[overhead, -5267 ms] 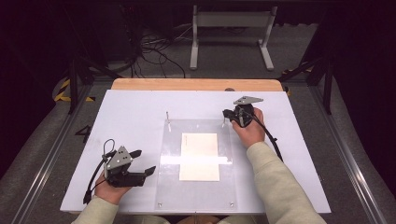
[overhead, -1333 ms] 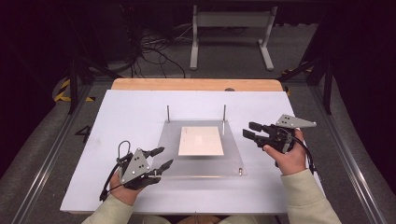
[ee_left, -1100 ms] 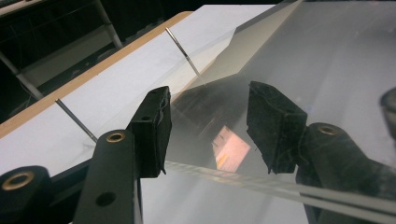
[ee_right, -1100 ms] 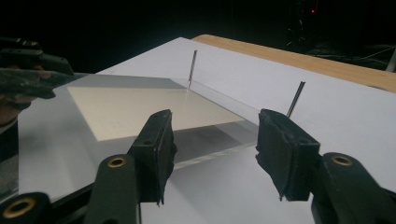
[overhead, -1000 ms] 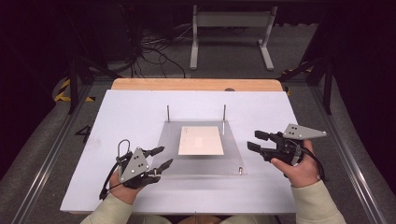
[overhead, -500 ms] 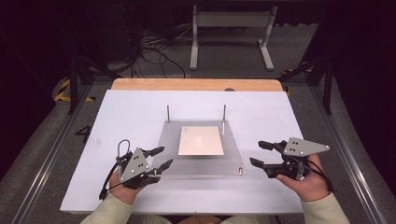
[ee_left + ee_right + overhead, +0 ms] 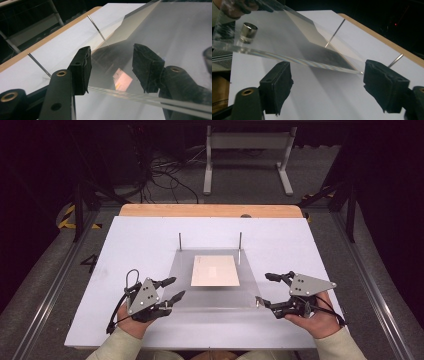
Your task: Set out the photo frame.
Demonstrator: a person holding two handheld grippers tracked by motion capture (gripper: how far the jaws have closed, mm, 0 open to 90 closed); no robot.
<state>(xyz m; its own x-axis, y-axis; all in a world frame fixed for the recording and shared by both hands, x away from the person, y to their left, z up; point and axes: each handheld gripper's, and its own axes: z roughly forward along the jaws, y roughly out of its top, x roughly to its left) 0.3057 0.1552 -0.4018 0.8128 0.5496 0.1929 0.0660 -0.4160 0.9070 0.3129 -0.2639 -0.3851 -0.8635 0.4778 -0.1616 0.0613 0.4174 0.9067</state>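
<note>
Since the earlier frames, right gripper [image 7: 268, 291] shifts right and nearer, jaws just opening, now wide and empty beside the acrylic plate's [image 7: 215, 297] right near corner. White table [image 7: 125, 250] carries the plate at centre on steel posts [image 7: 240, 247]; cream sheet [image 7: 215, 270] beneath. Left gripper [image 7: 174, 287] partly closed, straddling plate's left edge; contact unclear.

Bare white table [image 7: 130, 245] either side of the clear plate [image 7: 215, 295]; two upright pins [image 7: 180, 241] behind.
</note>
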